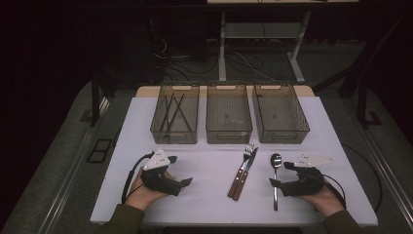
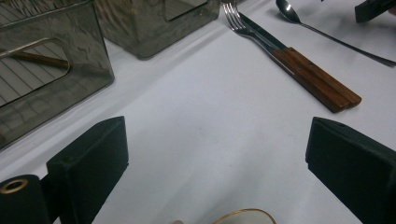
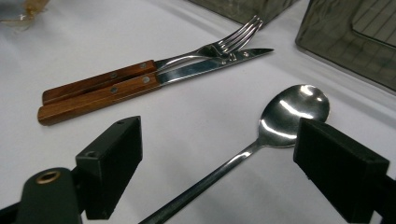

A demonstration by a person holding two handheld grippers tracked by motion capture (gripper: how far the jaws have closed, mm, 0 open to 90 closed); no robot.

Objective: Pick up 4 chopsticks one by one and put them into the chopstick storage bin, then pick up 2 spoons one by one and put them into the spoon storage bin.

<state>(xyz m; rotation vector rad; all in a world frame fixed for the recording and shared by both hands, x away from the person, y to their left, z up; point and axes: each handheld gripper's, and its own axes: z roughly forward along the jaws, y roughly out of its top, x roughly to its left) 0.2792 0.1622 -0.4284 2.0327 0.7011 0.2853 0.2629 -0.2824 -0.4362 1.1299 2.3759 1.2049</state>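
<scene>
Spoon (image 3: 294, 114) lies on the white surface (image 1: 204, 195), its long handle running back between the spread-wide jaws of the right hand-held gripper (image 3: 219, 163), bowl just ahead toward the bins; the left hand-held gripper (image 2: 215, 158), also wide, sits well apart.

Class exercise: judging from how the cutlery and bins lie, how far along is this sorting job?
Done: chopsticks lie in the left bin. In hand: the open right gripper straddles the spoon, not yet gripping. Left: the fork and knife on the table; the left gripper is open, idle.
</scene>
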